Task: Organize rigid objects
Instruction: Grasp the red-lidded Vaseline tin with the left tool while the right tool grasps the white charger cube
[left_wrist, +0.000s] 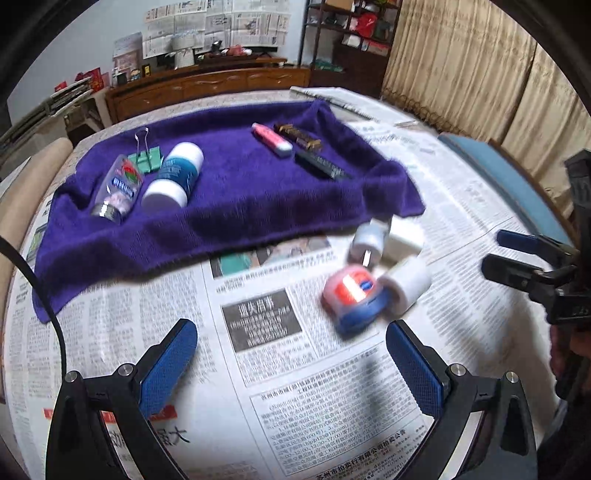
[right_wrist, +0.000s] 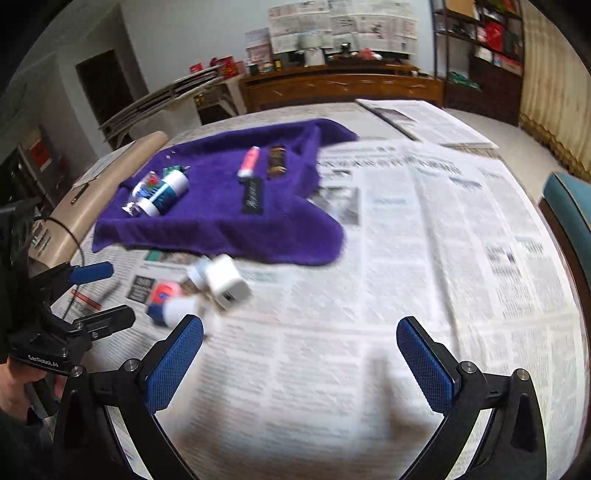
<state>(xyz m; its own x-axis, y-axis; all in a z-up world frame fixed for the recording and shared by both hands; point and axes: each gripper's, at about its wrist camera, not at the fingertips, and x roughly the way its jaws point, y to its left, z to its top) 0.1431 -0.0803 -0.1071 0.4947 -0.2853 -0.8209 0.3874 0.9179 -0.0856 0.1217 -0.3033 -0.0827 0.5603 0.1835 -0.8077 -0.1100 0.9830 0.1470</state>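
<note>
On the purple towel (left_wrist: 240, 199) (right_wrist: 221, 221) lie a clear bottle (left_wrist: 118, 188), a teal-labelled white bottle (left_wrist: 173, 177) (right_wrist: 164, 194), a green binder clip (left_wrist: 146, 158), a pink tube (left_wrist: 271, 140) (right_wrist: 248, 161), a brown bar (left_wrist: 297, 136) (right_wrist: 277, 161) and a dark flat stick (left_wrist: 321, 166) (right_wrist: 253, 195). On the newspaper beside it sit a red-and-blue tin (left_wrist: 351, 299) (right_wrist: 162, 295), a white roll (left_wrist: 406, 284) (right_wrist: 181, 308), a white charger (left_wrist: 402, 236) (right_wrist: 227, 286) and a small plug (left_wrist: 369, 240). My left gripper (left_wrist: 291, 354) and right gripper (right_wrist: 300, 350) both stand open over newspaper, holding nothing.
Newspaper (right_wrist: 406, 258) covers the round table. A blue chair (left_wrist: 498, 177) (right_wrist: 569, 206) stands at the table's right edge. The other gripper shows at the side of each view, right gripper (left_wrist: 517, 254) and left gripper (right_wrist: 99, 291). A wooden sideboard (right_wrist: 340, 85) lines the far wall.
</note>
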